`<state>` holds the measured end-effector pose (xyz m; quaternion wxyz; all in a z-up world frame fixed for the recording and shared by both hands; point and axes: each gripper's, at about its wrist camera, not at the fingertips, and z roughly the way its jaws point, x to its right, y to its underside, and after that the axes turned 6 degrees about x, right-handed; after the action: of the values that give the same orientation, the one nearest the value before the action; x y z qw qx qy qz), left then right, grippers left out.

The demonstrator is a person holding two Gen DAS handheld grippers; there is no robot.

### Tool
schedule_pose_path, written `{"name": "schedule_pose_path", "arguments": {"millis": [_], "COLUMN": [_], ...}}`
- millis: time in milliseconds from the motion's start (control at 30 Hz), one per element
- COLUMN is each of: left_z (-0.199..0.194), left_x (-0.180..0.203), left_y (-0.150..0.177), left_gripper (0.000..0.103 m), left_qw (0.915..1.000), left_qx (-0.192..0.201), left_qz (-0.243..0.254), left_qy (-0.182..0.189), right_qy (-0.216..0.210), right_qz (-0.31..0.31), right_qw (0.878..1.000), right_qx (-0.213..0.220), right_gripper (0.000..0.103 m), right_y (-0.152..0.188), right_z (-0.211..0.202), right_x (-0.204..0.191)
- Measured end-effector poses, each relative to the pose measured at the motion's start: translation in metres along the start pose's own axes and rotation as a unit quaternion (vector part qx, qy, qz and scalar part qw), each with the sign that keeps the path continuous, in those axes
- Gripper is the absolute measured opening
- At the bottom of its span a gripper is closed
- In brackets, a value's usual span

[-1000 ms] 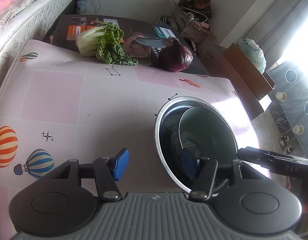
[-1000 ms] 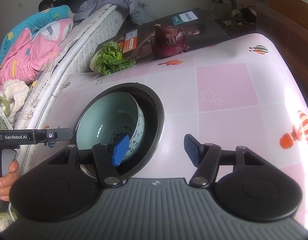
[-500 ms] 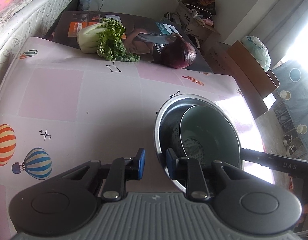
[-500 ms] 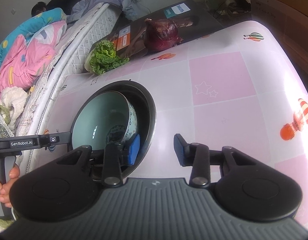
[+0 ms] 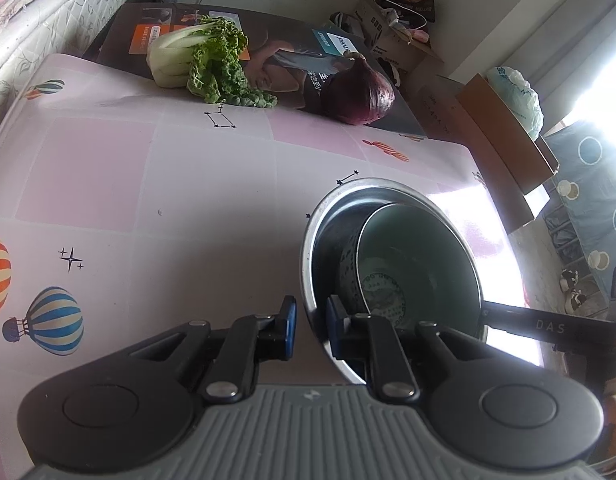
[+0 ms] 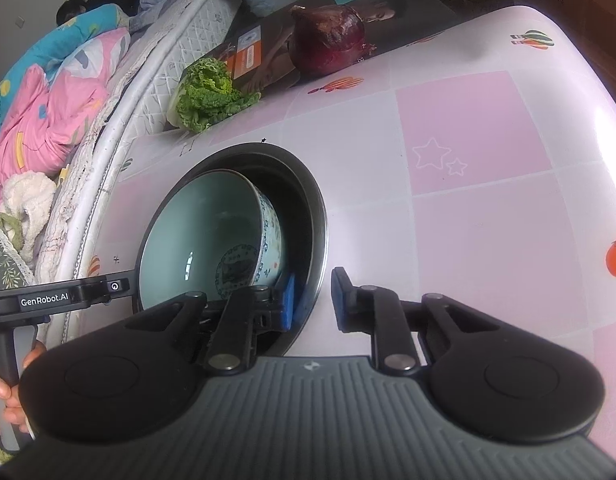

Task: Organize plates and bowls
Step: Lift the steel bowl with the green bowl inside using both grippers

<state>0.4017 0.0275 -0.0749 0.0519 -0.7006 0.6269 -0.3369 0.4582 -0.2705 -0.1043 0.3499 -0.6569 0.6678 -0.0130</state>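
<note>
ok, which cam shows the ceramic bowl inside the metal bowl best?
Right wrist. The ceramic bowl is well lit there: pale green inside, blue pattern on the outer wall, leaning inside the metal bowl. Left wrist shows the same bowl darker, backlit by the window, its near edge partly behind the gripper fingers.

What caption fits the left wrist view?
Left gripper shut on the metal bowl's near rim, a patterned bowl tilted inside.

two bowls [image 5: 391,240], nested; perhaps two vegetables [image 5: 212,64].
</note>
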Motion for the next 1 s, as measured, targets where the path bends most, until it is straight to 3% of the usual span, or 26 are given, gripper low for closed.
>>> {"name": "schedule_pose_path", "arguments": {"millis": [67,1000], "left_z": [0.0,0.011], "left_x": [0.002,0.005], "left_y": [0.0,-0.002], "left_gripper": [0.013,0.013], "left_qw": [1.0,0.9991], "left_qx": [-0.001,-0.037], "left_qz": [0.003,0.017], "left_qy": [-0.004,-0.006], "right_qy": [-0.006,-0.002], "right_qz": [0.002,0.006], "right_qw": [1.0,1.0], "right_qx": [-0.001,-0.013], "right_gripper": [0.012,0.013], "right_y": [0.0,0.003], "right_z": [0.0,0.008], "right_x": [-0.001,-0.003]}}
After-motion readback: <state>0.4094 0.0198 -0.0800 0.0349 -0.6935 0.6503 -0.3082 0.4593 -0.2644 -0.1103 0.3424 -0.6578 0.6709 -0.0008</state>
